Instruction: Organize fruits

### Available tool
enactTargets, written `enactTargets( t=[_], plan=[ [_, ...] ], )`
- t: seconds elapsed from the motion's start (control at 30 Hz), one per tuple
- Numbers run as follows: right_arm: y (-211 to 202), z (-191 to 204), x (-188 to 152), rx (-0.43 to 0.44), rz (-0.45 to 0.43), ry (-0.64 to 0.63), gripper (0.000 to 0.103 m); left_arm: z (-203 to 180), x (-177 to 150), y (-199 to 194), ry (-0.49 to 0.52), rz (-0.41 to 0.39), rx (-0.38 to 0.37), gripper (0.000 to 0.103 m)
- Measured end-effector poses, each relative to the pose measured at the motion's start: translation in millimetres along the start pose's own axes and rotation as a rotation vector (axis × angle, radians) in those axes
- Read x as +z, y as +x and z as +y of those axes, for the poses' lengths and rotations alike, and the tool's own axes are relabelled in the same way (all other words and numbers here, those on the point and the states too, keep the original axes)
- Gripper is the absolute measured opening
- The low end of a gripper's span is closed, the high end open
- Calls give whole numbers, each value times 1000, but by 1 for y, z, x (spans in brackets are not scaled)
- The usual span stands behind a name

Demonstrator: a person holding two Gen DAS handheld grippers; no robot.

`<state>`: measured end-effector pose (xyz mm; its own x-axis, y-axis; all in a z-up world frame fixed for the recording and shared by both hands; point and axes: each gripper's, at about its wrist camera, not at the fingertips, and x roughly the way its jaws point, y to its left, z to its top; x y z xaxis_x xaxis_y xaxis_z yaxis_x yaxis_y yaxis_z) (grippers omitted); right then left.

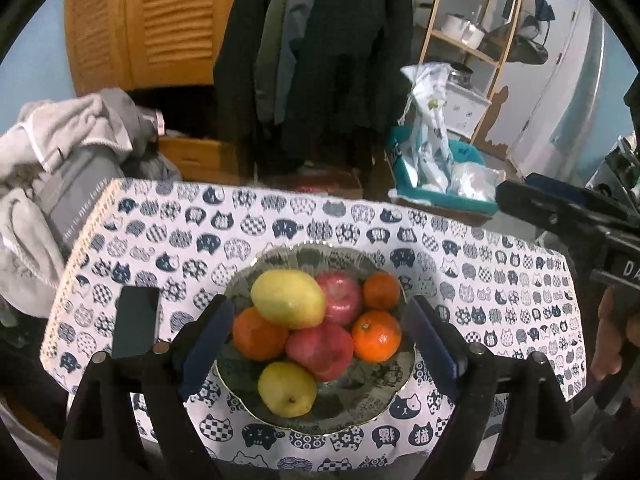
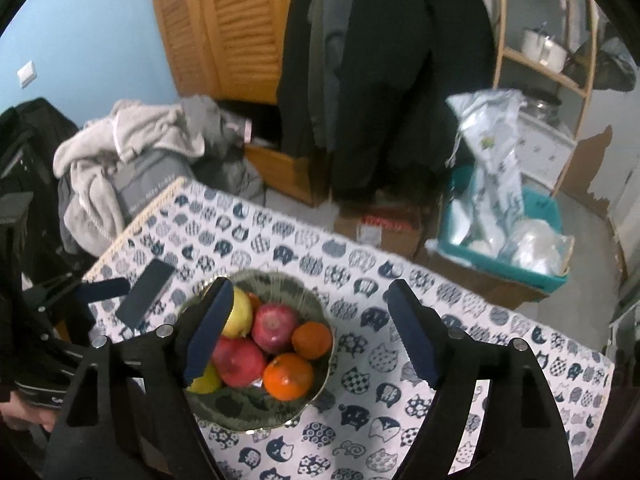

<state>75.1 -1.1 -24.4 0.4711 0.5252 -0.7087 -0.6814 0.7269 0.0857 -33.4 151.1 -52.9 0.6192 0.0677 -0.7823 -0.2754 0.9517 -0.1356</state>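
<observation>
A glass bowl (image 1: 360, 404) (image 2: 244, 416) sits on the cat-print tablecloth (image 1: 480, 280) (image 2: 400, 400) and holds a pile of fruit: two yellow pears (image 1: 292, 298) (image 1: 287, 389), two red apples (image 1: 340, 298) (image 1: 320, 350) and three oranges (image 1: 376, 336). My left gripper (image 1: 320, 344) hovers above the bowl, open, with nothing between its fingers. My right gripper (image 2: 310, 332) is also open and empty, above the bowl's right side; its left finger (image 2: 208, 332) covers part of a pear (image 2: 240, 314). Apples (image 2: 276, 324) and oranges (image 2: 288, 376) show beside it.
A dark phone (image 1: 134, 322) (image 2: 146, 294) lies on the cloth left of the bowl. Off the table are a heap of grey clothes (image 1: 60, 160), hanging coats (image 1: 320, 60), a teal bin with bags (image 2: 504, 240), and a wooden shelf (image 1: 472, 40). The other gripper and a hand (image 1: 612, 336) show at right.
</observation>
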Motion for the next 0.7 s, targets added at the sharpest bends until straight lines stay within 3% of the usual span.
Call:
enactTargets(
  t=[0.27, 0.7],
  plan=[
    [-29, -7, 1, -35, -55, 13, 82, -15, 6, -27, 34, -90, 26, 100],
    [-49, -19, -8, -68, -80, 23, 83, -34, 10, -43, 58, -112, -5, 101]
  ],
)
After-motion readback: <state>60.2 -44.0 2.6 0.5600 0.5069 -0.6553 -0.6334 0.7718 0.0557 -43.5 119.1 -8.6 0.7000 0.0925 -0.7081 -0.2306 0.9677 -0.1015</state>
